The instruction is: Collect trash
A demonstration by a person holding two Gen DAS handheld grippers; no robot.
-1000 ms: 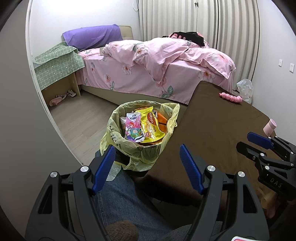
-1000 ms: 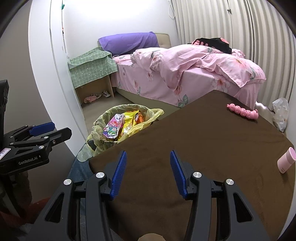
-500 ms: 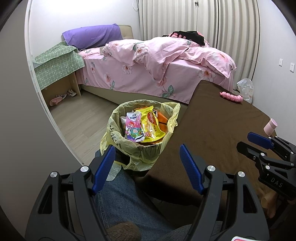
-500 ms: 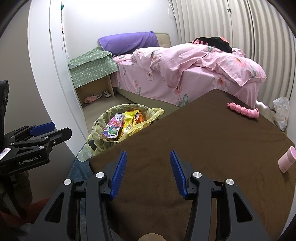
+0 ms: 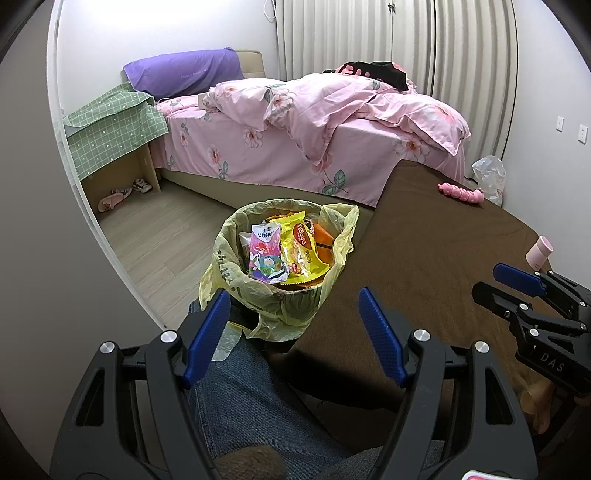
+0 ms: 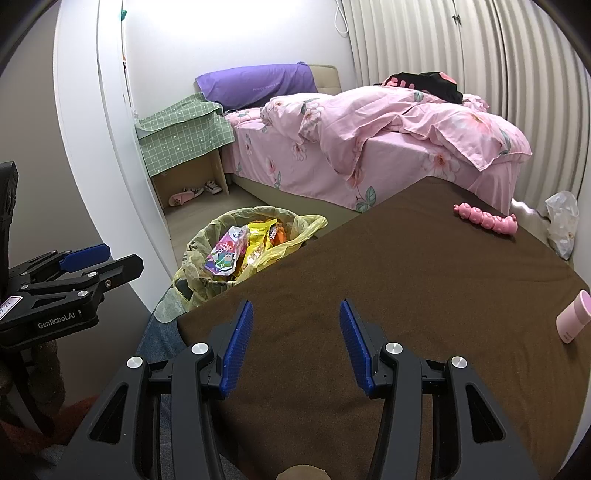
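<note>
Nothing changed over the last second: left hand-held gripper (image 5: 291,334) and right hand-held gripper (image 6: 295,345) stayed spread, empty. Snack wrappers (image 5: 284,254) sat in the lined bin (image 5: 229,273) beside the tabletop (image 6: 406,277); collection looked finished.

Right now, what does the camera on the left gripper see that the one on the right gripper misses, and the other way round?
Only the left view shows the person's blue-jeaned leg below the open left gripper and two white wall switches. Only the right view shows a teal item high on the wall. Both share the yellow-lined bin of snack wrappers, brown table cover, pink caterpillar toy, pink cup and open right gripper.
</note>
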